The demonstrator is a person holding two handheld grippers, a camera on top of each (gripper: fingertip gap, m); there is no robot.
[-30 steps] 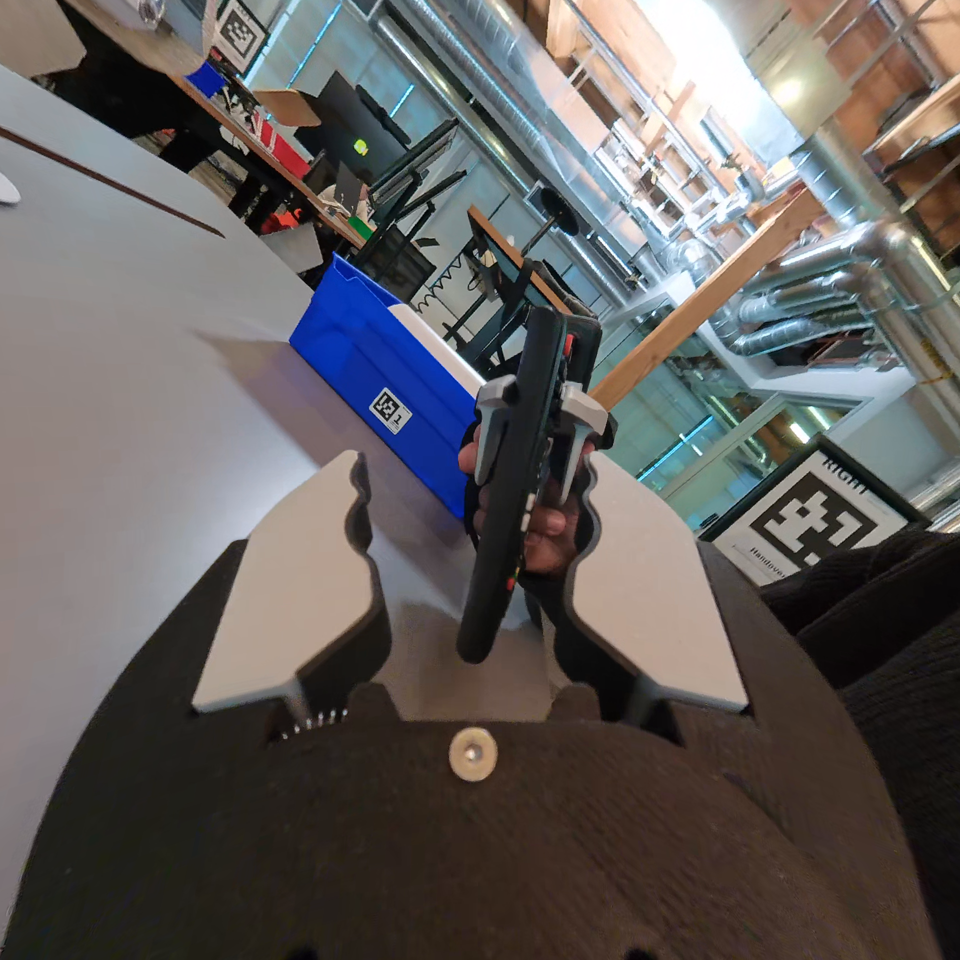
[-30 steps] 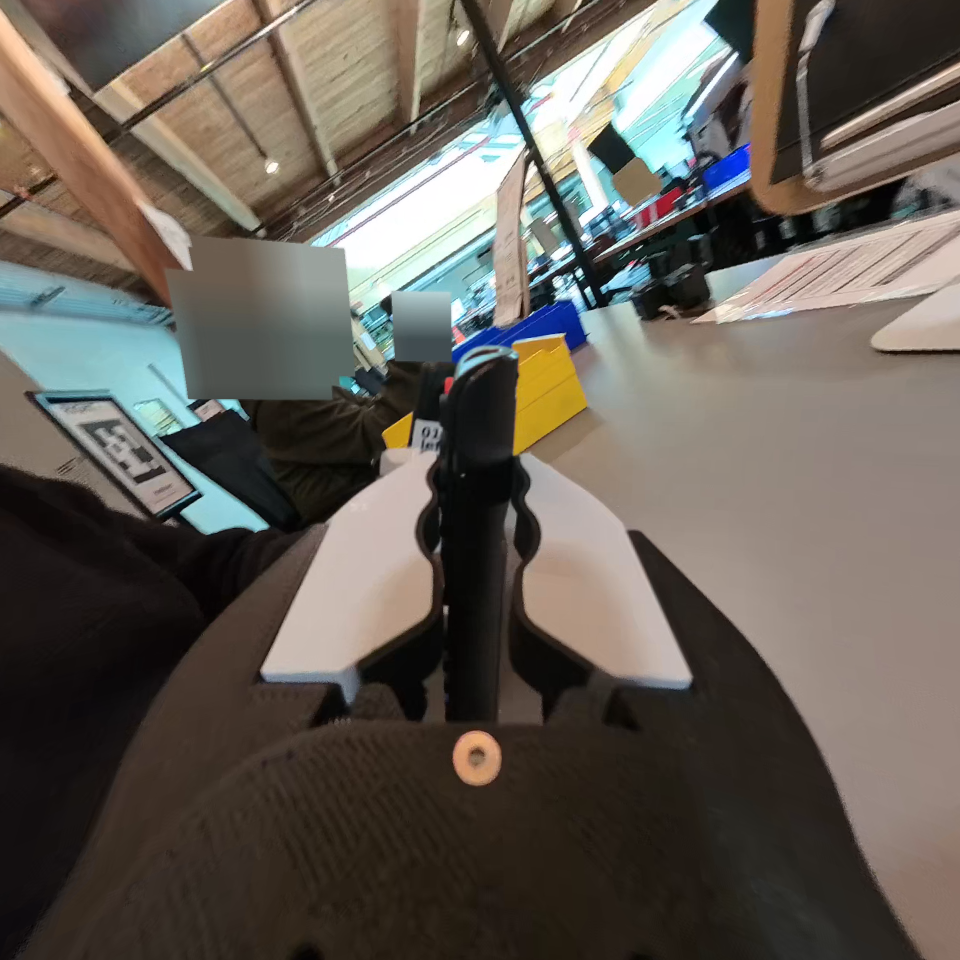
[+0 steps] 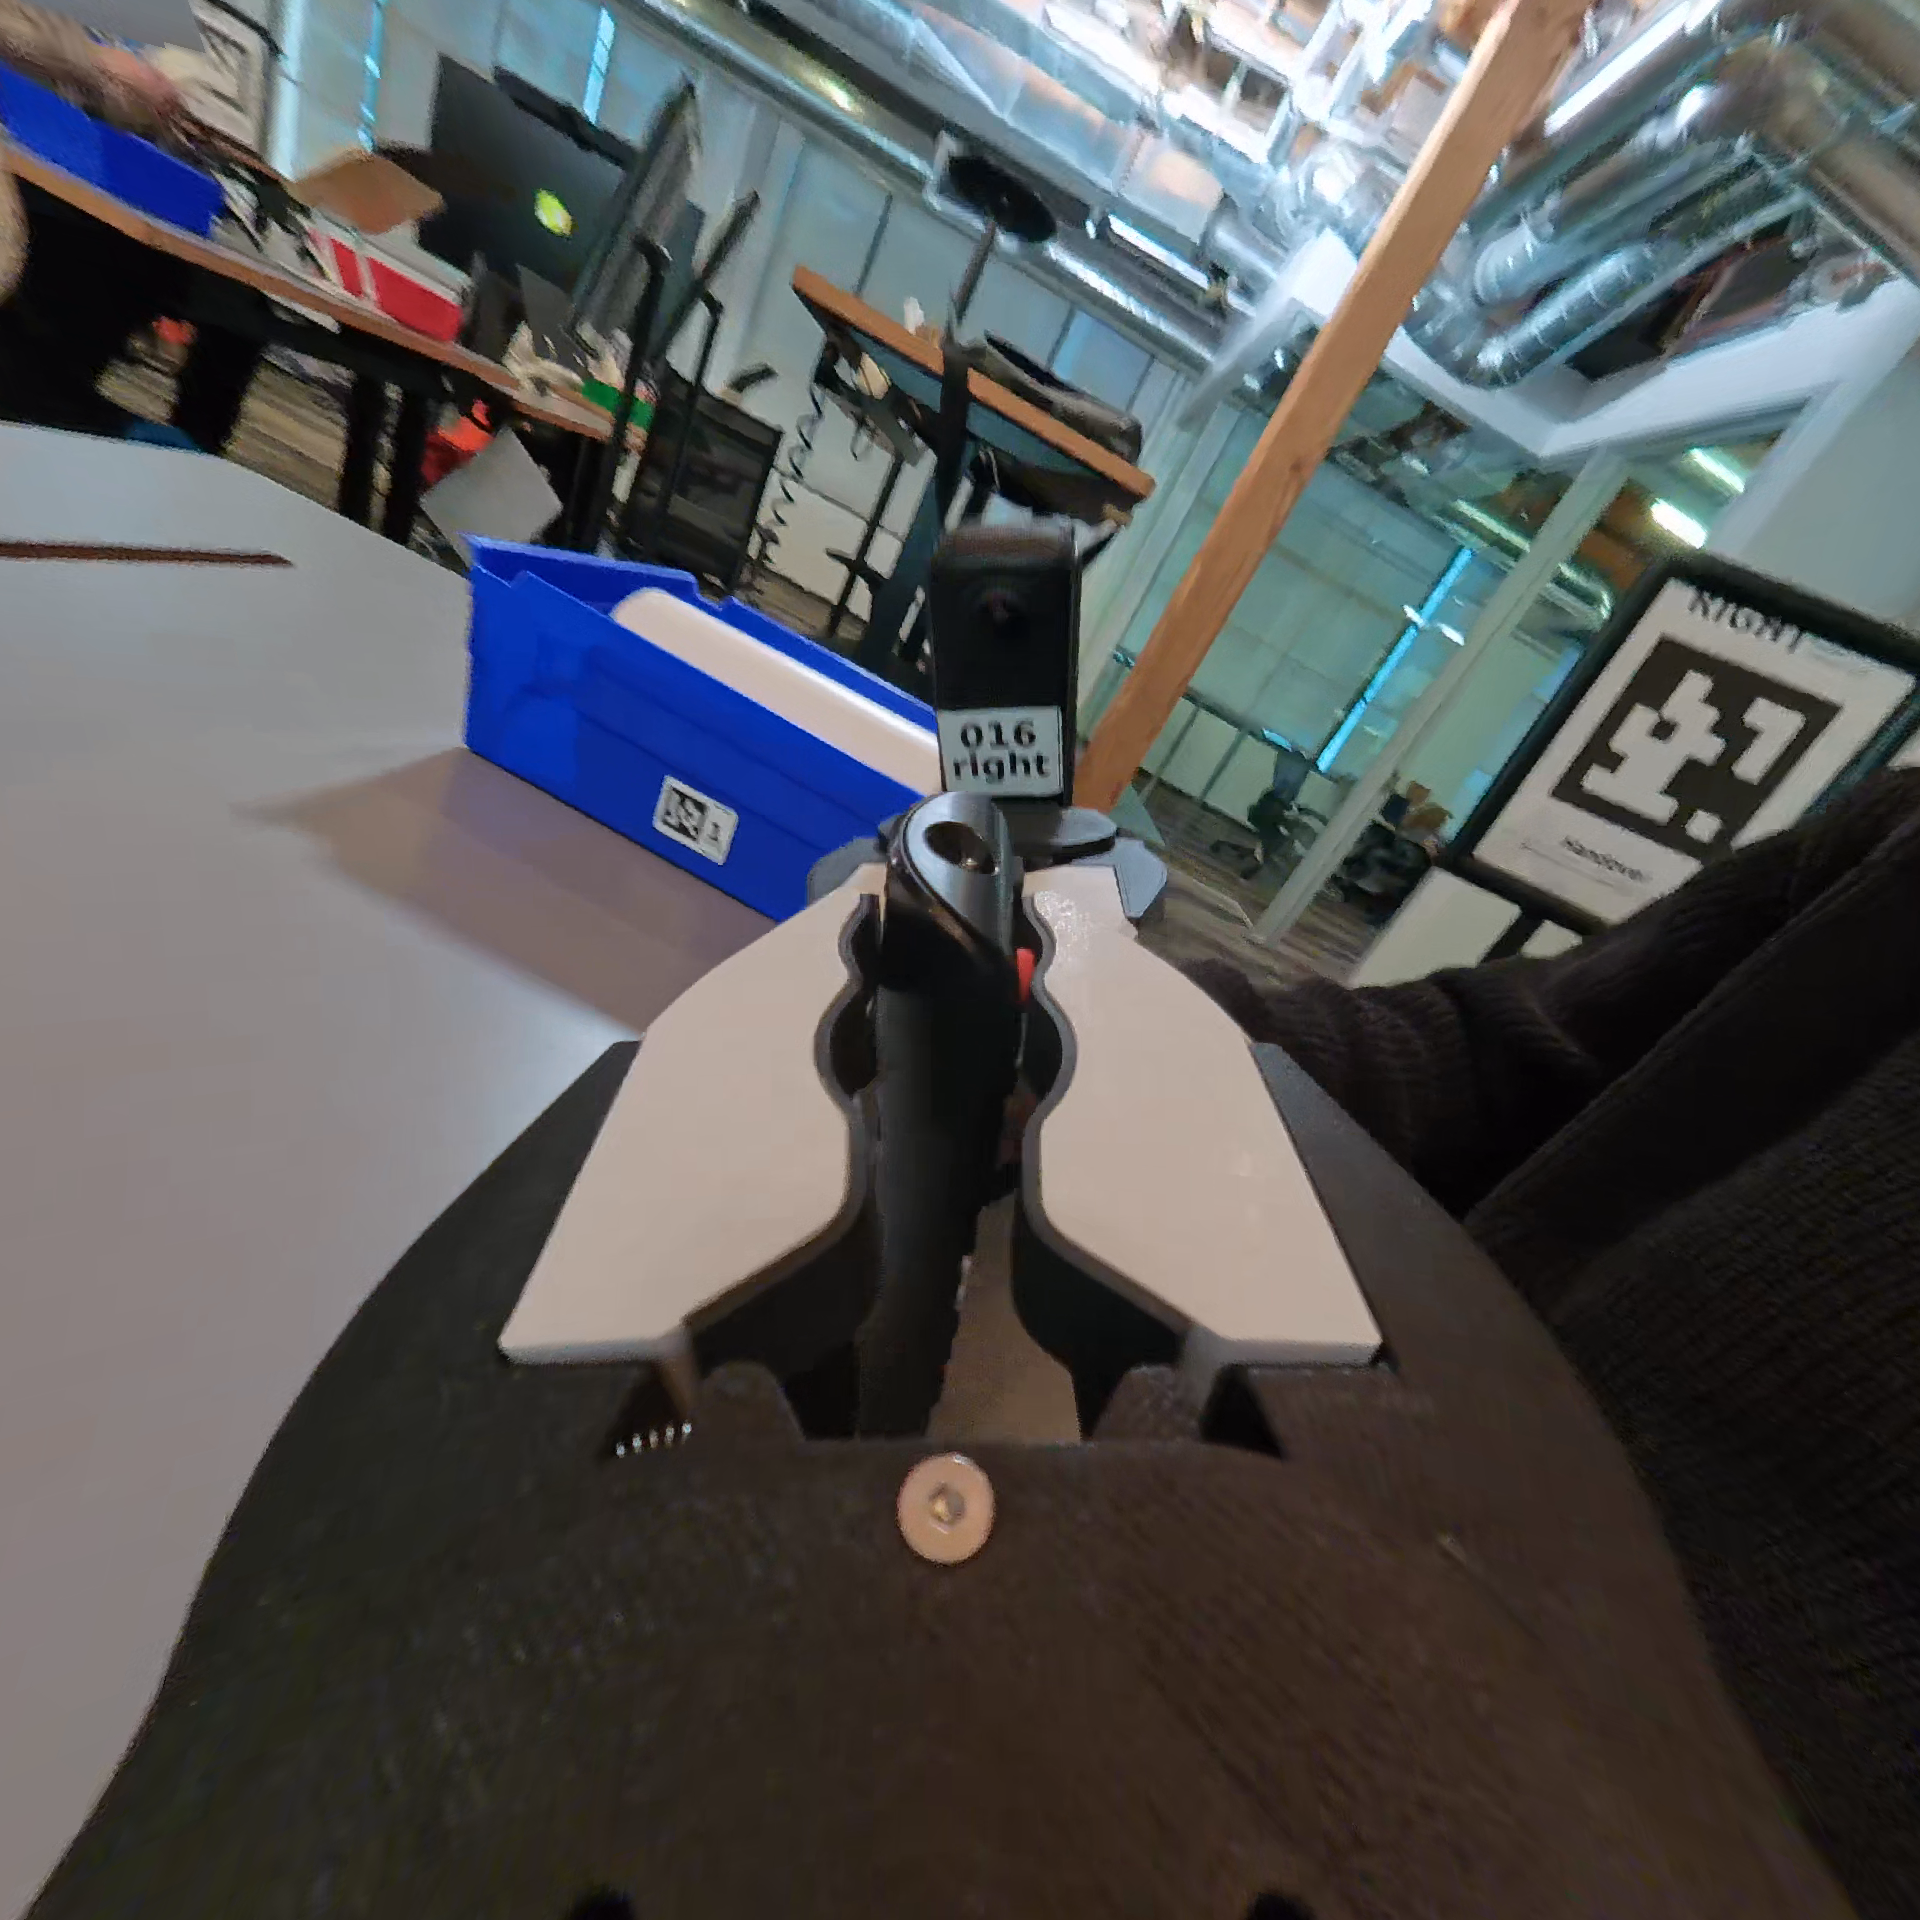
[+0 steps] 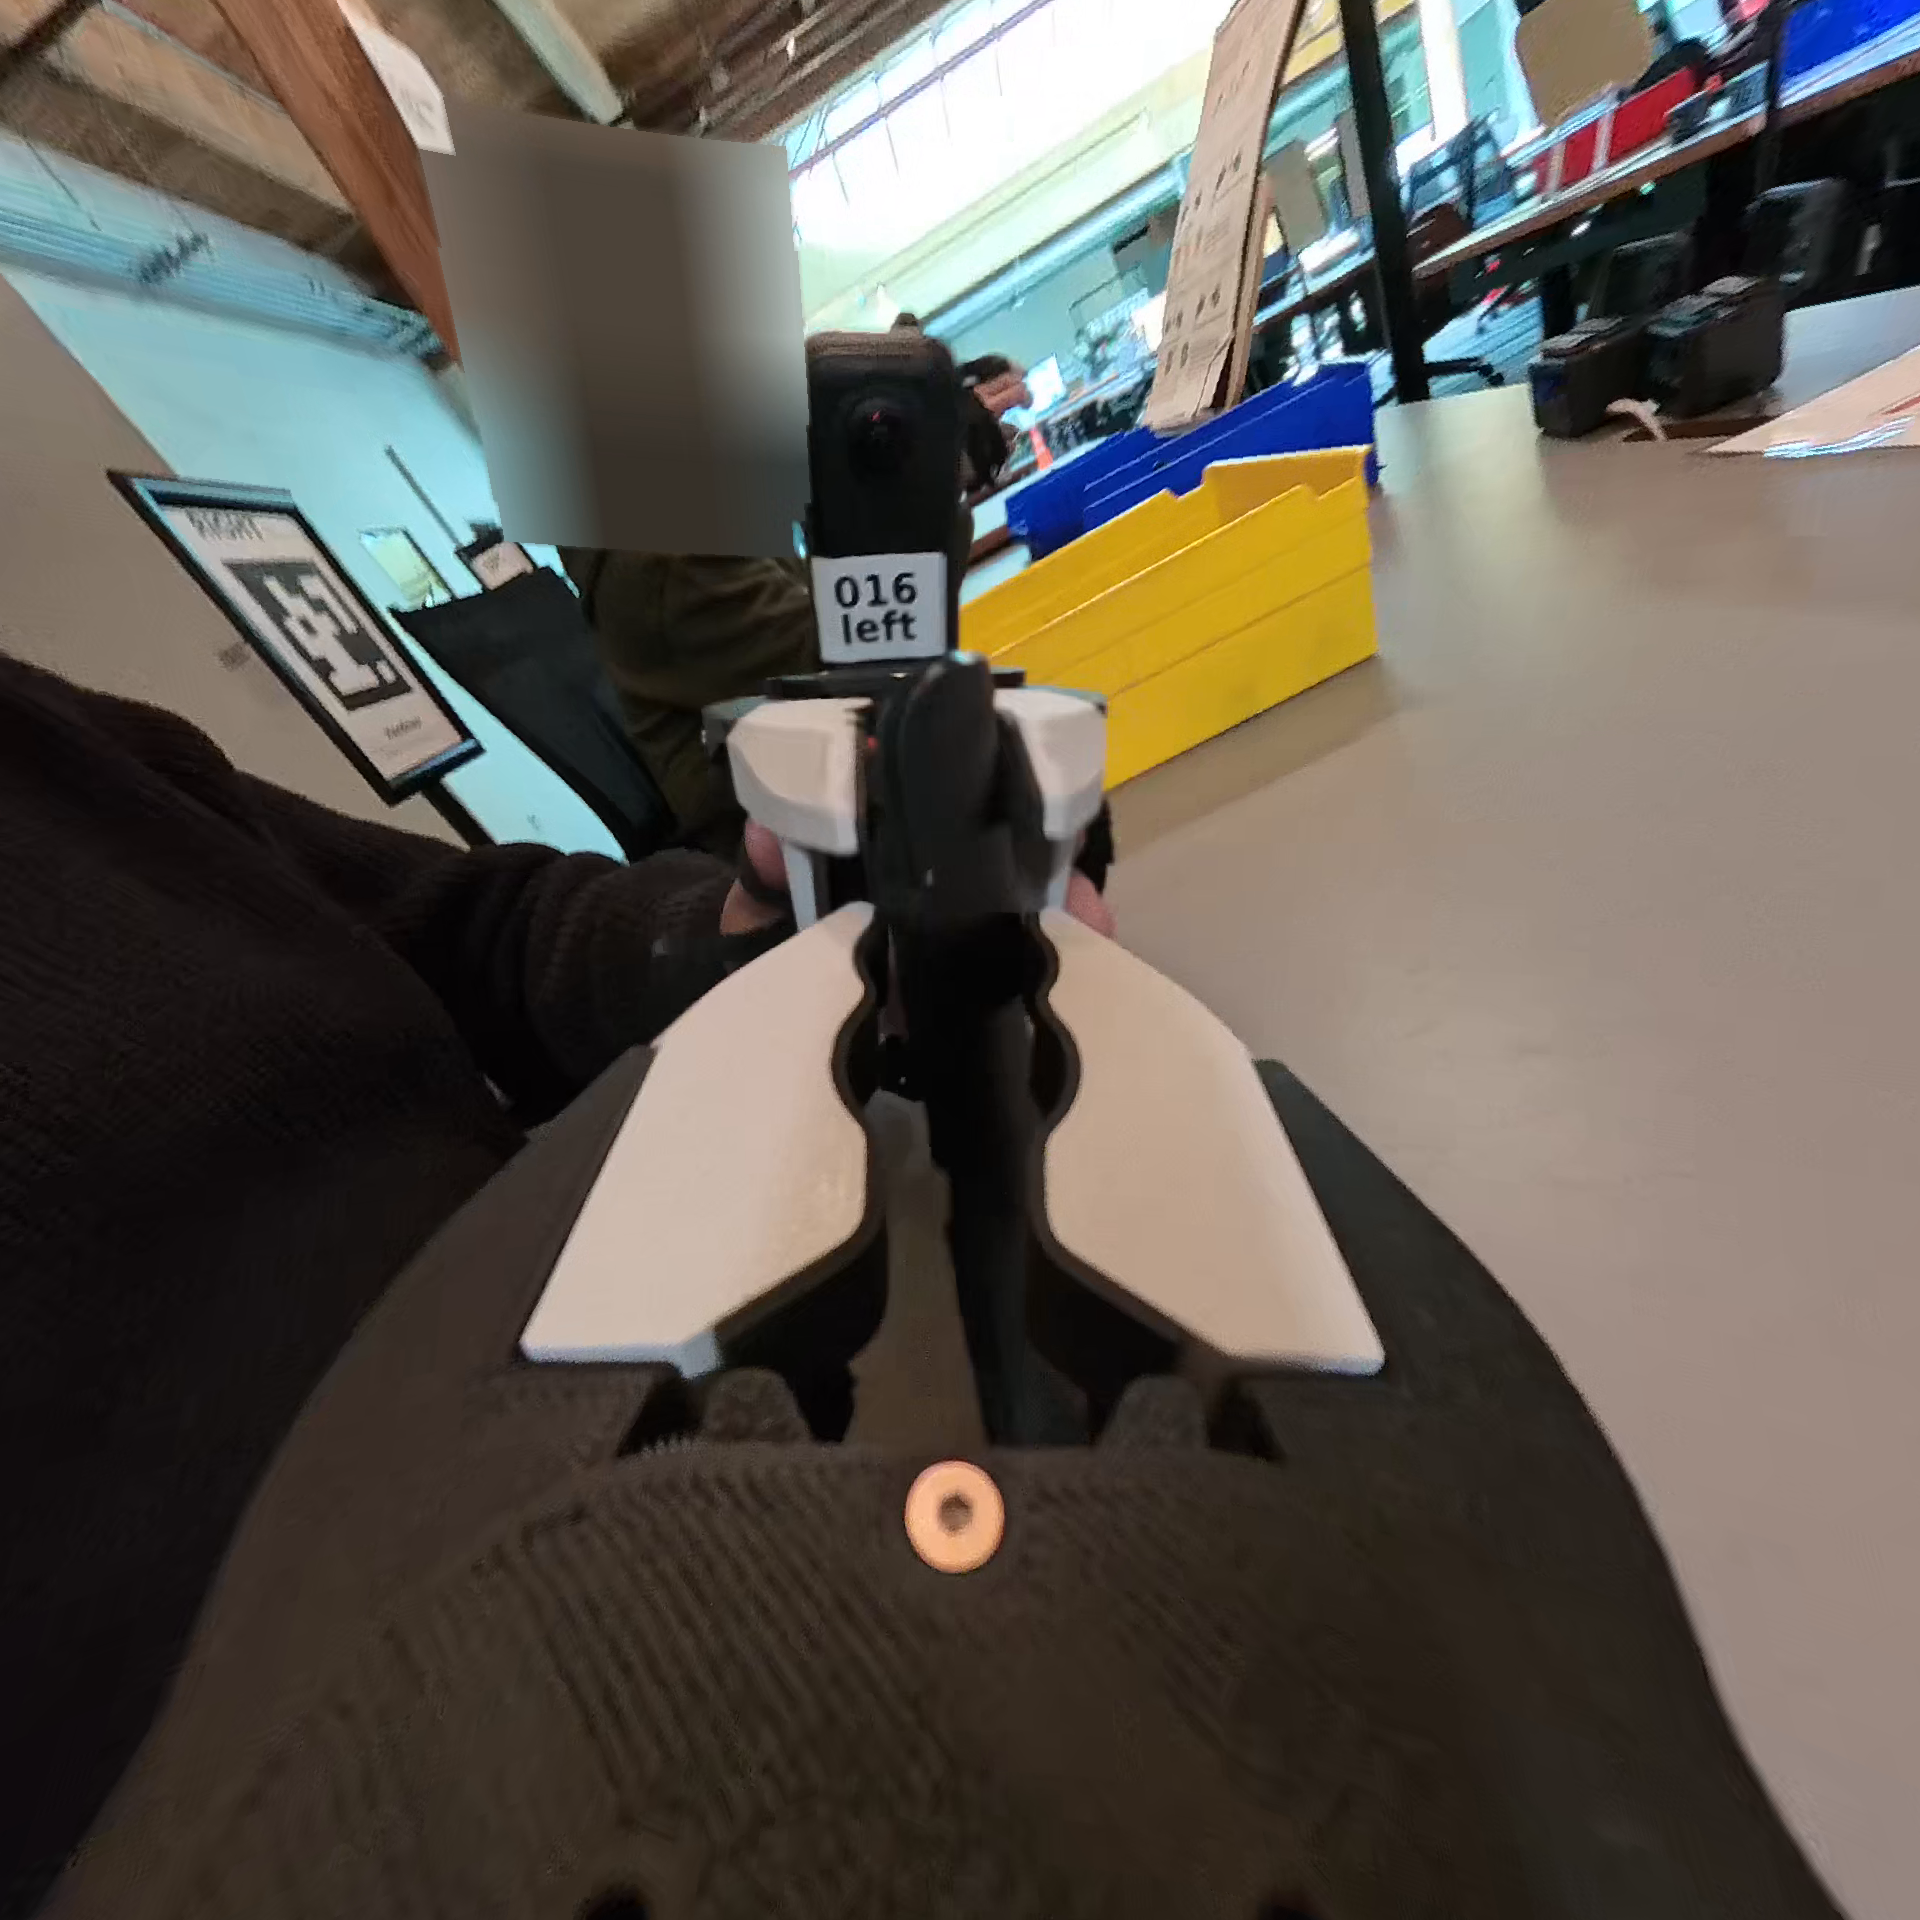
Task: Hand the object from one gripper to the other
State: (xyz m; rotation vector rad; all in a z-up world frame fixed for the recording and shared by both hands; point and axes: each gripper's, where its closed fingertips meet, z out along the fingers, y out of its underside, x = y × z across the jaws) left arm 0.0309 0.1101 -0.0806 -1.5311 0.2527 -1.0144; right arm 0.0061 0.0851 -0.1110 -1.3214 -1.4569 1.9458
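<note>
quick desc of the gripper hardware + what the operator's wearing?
Both grippers, left gripper and right gripper: textured black bodies, pale wavy-edged fingers, one round screw, a black camera with white label on top. The operator wears a black knit sleeve.

Landmark: blue bin (image 3: pixel 623 727) on grey table (image 3: pixel 208 1039).
Left of bin: bare tabletop, open passage.
Right of bin: dark sleeve (image 3: pixel 1558 1091) blocks.
Near side of bin: both grippers nose to nose, closing the gap.
Beyond bin: yellow bin (image 4: pixel 1195 613).
</note>
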